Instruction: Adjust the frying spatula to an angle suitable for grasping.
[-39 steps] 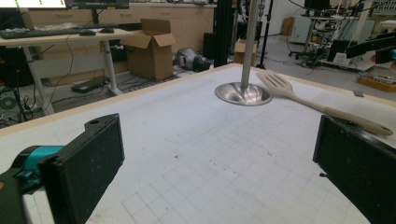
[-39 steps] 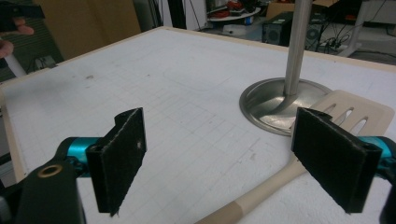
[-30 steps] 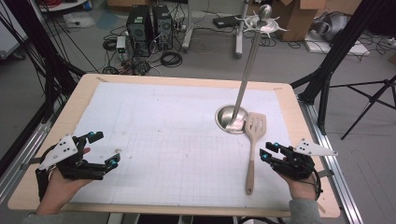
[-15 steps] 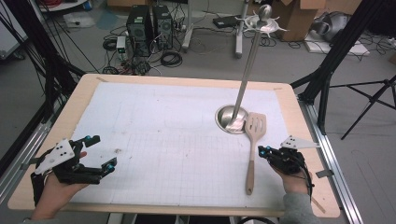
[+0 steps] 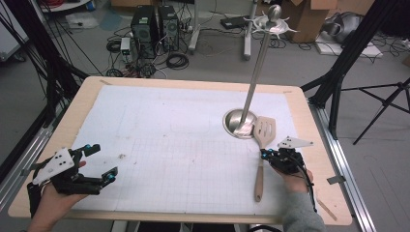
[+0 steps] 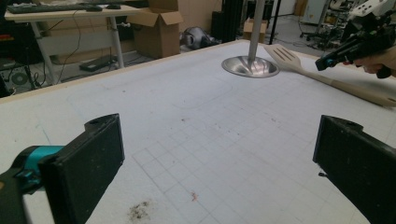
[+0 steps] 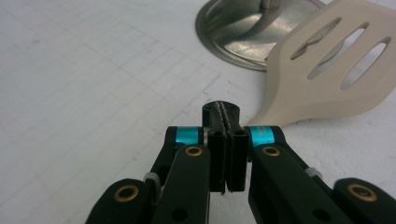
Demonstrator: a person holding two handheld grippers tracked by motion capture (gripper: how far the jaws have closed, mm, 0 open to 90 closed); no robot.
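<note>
1. While the left gripper hovers with jaws spread wide over the white mat, the right gripper has just clenched shut on nothing, its tip beside the spatula.
2. The spatula lies flat, its slotted blade resting against the metal stand.

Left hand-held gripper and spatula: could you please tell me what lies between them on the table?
In the high view, only bare white gridded mat lies between the left hand-held gripper and the spatula.
</note>
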